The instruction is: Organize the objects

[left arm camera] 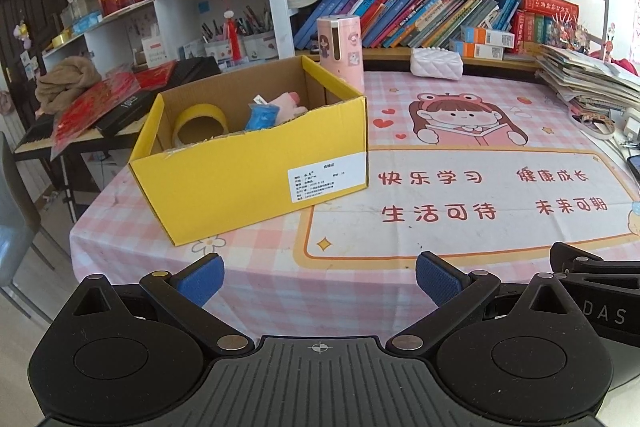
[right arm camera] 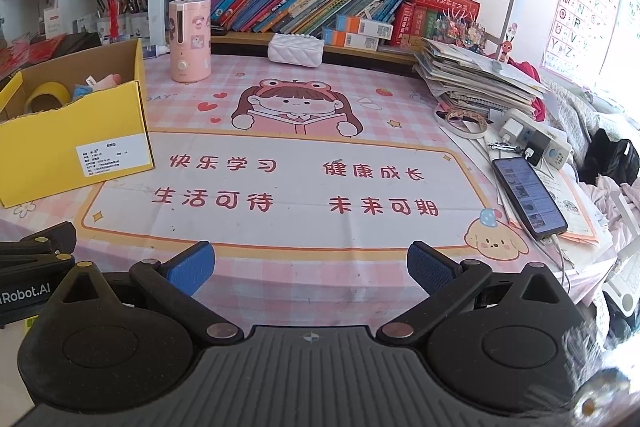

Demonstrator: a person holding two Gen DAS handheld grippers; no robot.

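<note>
The table [right arm camera: 280, 239] fills both views, its pink cartoon mat bare across the whole middle, so there is plenty of room for either tool to sweep through. Clutter hugs the edges: a slumped stack of papers [right arm camera: 480, 75] at the right rim and a phone [right arm camera: 528, 195] lying near that same edge. At the table's left side sits the yellow cardboard box [left arm camera: 248, 171], top open, close to the edge and probably put there as the collecting bin. Inside it, a yellow tape roll [left arm camera: 200, 123] leans against the wall, with a blue packet [left arm camera: 260, 117] and something pink beside it, too small to name. A pink humidifier [left arm camera: 340, 47] stands just behind the box, a white quilted pouch [left arm camera: 436, 63] further along the back. The left gripper [left arm camera: 320, 279] hovers low at the near edge, jaws spread wide and empty. The right gripper [right arm camera: 312, 269] sits just beside it, jaws likewise spread, holding nothing. By the look of it, little loose is left in the middle to gather.
</note>
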